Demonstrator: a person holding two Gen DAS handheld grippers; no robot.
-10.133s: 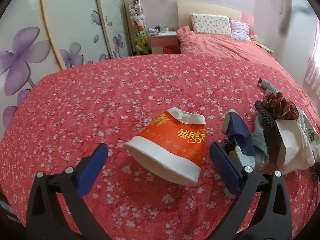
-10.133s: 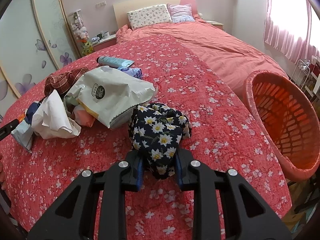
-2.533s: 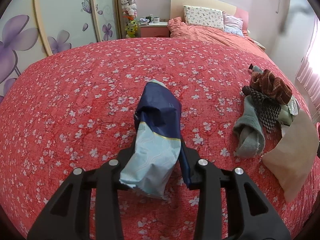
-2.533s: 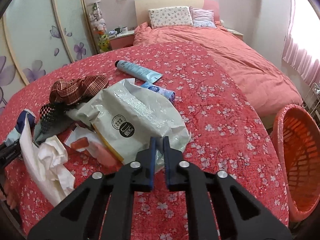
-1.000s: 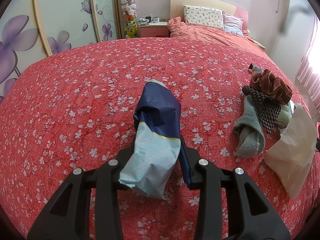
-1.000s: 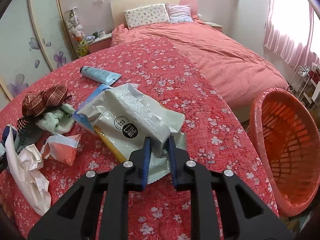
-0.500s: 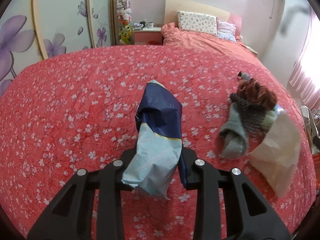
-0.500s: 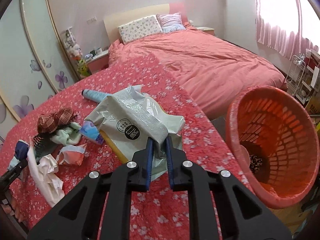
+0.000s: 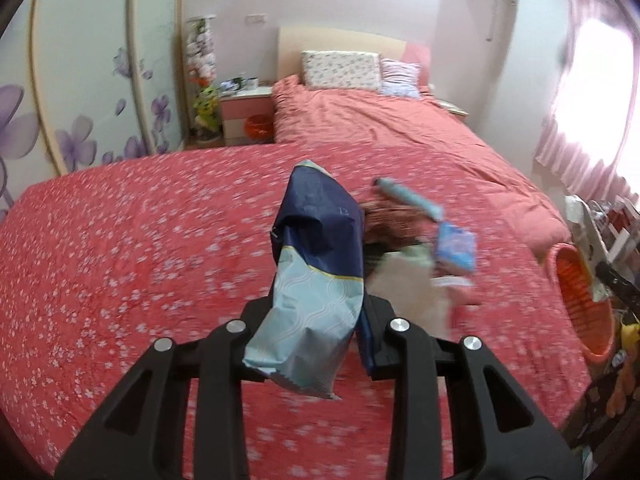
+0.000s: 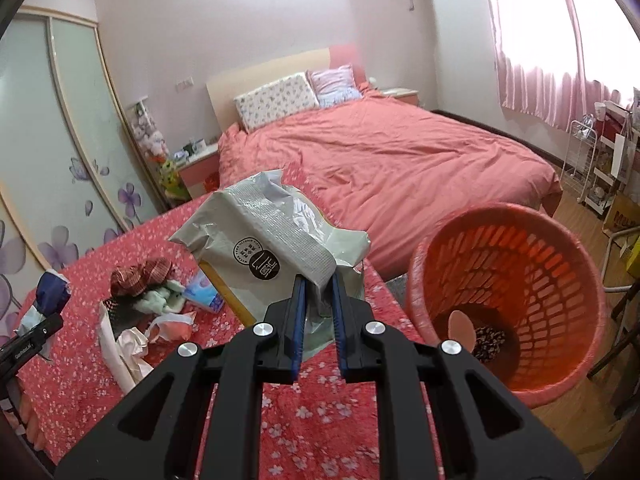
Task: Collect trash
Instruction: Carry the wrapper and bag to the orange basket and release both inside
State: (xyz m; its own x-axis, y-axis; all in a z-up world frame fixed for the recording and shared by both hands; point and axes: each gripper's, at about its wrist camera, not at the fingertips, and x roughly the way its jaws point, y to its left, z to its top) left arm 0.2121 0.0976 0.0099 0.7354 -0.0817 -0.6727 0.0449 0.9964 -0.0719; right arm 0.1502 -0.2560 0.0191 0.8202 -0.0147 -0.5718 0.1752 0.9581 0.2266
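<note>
My left gripper (image 9: 320,320) is shut on a crumpled navy and pale blue wrapper (image 9: 320,248), held up above the red flowered bedspread (image 9: 140,248). My right gripper (image 10: 317,284) is shut on a pale green plastic bag (image 10: 260,248) with a silver strip and a dark round logo, lifted off the bedspread. Just right of the bag stands the orange mesh basket (image 10: 560,280), with a beige piece and a dark flowered bundle at its bottom. In the right wrist view the left gripper (image 10: 36,336) shows at the far left with its wrapper (image 10: 52,288).
A pile lies on the bedspread: checked cloth (image 10: 140,274), pale green cloth (image 10: 160,296), blue packet (image 10: 204,294), white paper (image 10: 120,348), orange-white wrapper (image 10: 176,326), and a blue tube (image 9: 408,196). A pink bed (image 10: 400,168) is beyond, a wire rack (image 10: 600,168) at right.
Both grippers rose with their loads. The right one carried the bag off the bedspread toward the basket. The left one swung right, so the pile now sits behind the wrapper.
</note>
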